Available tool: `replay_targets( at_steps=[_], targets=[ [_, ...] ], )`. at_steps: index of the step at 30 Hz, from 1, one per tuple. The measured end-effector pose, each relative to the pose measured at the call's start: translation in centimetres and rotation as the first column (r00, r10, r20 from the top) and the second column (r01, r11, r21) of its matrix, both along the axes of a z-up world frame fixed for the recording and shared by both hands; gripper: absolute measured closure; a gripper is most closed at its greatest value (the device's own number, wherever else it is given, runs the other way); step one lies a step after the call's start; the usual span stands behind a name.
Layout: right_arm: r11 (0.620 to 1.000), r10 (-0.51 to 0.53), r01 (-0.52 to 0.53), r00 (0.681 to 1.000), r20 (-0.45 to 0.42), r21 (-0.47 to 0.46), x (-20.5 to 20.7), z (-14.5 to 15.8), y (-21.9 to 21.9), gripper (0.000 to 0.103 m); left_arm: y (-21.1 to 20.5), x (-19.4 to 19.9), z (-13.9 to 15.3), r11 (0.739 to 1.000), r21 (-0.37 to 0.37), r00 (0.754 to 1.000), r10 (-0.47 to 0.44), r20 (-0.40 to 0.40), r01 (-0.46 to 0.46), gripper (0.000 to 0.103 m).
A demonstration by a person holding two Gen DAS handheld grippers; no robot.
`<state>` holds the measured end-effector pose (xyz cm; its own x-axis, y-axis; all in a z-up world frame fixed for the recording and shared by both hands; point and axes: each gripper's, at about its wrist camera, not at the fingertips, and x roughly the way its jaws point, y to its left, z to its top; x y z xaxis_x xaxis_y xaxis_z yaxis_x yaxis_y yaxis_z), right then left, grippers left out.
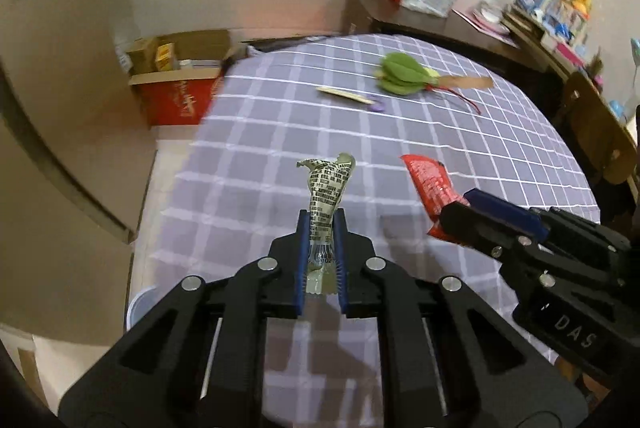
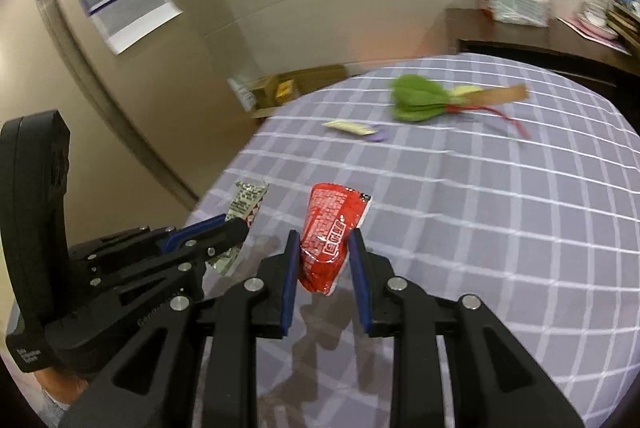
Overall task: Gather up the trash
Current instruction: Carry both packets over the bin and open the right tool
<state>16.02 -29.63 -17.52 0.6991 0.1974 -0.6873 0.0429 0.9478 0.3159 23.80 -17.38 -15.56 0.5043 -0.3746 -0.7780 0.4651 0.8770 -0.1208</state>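
Table (image 1: 460,164) with lilac cloth, white grid lines. On it, far side: green leafy vegetable (image 1: 402,74), red stems pointing right, over a brown flat strip (image 1: 474,83). Just left of the leaves, a pale narrow wrapper (image 1: 340,94) with a small purple piece (image 1: 377,105) touching its right end. Gripper shadows on the near cloth.

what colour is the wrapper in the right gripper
Red with white print; the red wrapper shows best in the right wrist view.
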Motion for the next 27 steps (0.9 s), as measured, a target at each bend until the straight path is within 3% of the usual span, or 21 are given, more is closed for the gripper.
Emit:
replay_targets(
  at_steps=[9, 17, 27],
  targets=[
    [0.987, 0.16, -0.16, 0.987, 0.009, 0.002, 1.1, 1.1, 11.7, 0.078, 12.5, -1.8, 1.1, 0.985, -0.048, 0.986, 0.165, -0.002, -0.165, 0.091],
    [0.956, 0.294, -0.294, 0.956, -0.019, -0.007, 2.8, 0.6, 21.3, 0.078, 22.7, -2.4, -0.3, 0.946, -0.045, 0.947, 0.32, -0.01, -0.32, 0.091],
    [0.914, 0.405, -0.407, 0.911, -0.082, -0.002, 5.0, -2.3, 29.4, 0.078, 30.1, -2.5, -2.8, 0.894, 0.008, 0.894, 0.448, -0.007, -0.448, 0.091]
  ],
)
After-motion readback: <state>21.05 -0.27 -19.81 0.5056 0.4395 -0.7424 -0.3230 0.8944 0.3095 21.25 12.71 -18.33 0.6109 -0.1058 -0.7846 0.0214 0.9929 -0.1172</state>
